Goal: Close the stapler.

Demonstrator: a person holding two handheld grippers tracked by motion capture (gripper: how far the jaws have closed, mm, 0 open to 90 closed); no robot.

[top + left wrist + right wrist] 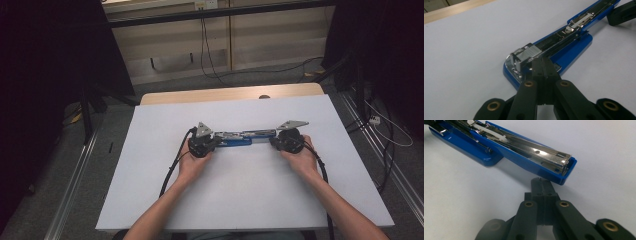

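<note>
Staples (pixel 530 53) could spill from the opened stapler (pixel 240 137) if either closed, empty gripper, left (pixel 543 66) or right (pixel 542 187), nudges it.

Stapler (pixel 240 138) — bright blue plastic body, shiny silver metal rails inside, a small white strip along the opened arm. Left gripper (pixel 210 142) and right gripper (pixel 277 140) — matte black, brass-coloured rivets, grey plates on top. Table (pixel 250 195) plain white, unpatterned; far edge pale wood.
</note>
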